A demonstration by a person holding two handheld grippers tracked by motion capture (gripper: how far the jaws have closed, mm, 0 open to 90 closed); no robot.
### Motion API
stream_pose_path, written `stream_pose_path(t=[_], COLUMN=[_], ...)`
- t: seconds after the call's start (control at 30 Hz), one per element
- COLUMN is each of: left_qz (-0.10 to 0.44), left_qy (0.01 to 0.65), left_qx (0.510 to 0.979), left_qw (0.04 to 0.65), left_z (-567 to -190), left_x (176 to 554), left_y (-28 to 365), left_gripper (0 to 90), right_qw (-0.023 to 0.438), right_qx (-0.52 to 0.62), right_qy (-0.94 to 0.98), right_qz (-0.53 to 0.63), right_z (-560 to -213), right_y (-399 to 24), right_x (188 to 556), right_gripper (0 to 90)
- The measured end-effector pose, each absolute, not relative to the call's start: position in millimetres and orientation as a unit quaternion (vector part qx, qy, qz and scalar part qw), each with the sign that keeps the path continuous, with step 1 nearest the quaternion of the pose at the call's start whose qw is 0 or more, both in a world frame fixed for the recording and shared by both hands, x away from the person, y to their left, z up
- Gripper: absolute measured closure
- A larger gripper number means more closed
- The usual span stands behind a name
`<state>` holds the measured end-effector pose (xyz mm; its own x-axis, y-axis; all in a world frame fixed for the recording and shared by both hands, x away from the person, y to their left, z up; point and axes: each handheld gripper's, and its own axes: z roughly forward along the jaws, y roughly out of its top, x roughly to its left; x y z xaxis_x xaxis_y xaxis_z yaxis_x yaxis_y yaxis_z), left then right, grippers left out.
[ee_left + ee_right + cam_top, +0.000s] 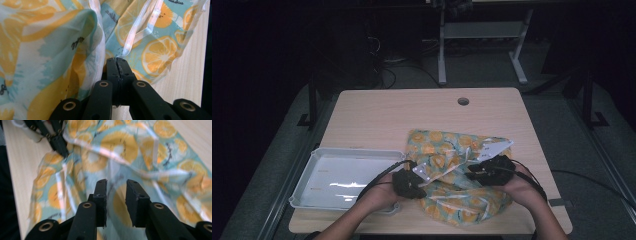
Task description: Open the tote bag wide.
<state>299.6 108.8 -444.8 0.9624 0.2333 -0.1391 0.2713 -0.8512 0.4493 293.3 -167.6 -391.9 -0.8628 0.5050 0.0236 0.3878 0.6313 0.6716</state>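
Left gripper view showed your left gripper point(117, 62) with its jaws pressed together on a thin edge of the orange-print bag point(155, 50), right where a clear ribbon handle point(140, 32) met the plastic. Right gripper view showed your right gripper point(116, 186) with a clear gap between its jaws and nothing pinched; the bag's printed film lay beyond and below them, a little blurred.

In the high view, your left gripper point(409, 182) sat at the bag's near-left edge and your right gripper point(489, 170) hung over its right half, both above the near part of the wooden table point(377, 115). The bag point(452, 175) lay crumpled and loosely bunched, right of the middle, with nothing visibly folded flat. Just left of it, the white tray point(312, 192) stood apart from the bag, with nothing in it.

By my reading, you were early on: one edge was secured, the other side was let go, and the smoothing or folding, and any move toward the tray, was left to do.
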Motion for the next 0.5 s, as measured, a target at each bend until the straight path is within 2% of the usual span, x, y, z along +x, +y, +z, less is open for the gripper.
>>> stream_pose_path(t=[0.27, 0.33, 0.4, 0.5], left_qz=[-0.041, -0.041, -0.042, -0.041], left_qy=[0.131, 0.132, 0.132, 0.131], left_qx=[0.961, 0.961, 0.961, 0.961], left_qw=[0.240, 0.240, 0.240, 0.240], left_z=[-445.0, -445.1, -445.1, -445.1], left_x=[299.7, 299.7, 299.8, 299.6], left_y=[108.9, 109.0, 109.0, 108.9], left_gripper=[89.3, 89.2, 89.2, 89.2], right_qw=[0.094, 0.096, 0.100, 0.099], right_qx=[0.227, 0.226, 0.228, 0.233], right_qy=[0.909, 0.911, 0.912, 0.912], right_qz=[0.337, 0.331, 0.327, 0.322], right_z=[-397.4, -400.0, -402.0, -403.9], right_y=[-147.9, -145.0, -143.4, -143.5], right_x=[304.8, 303.8, 303.6, 305.4], right_gripper=[58.4, 58.9, 65.0, 79.7])
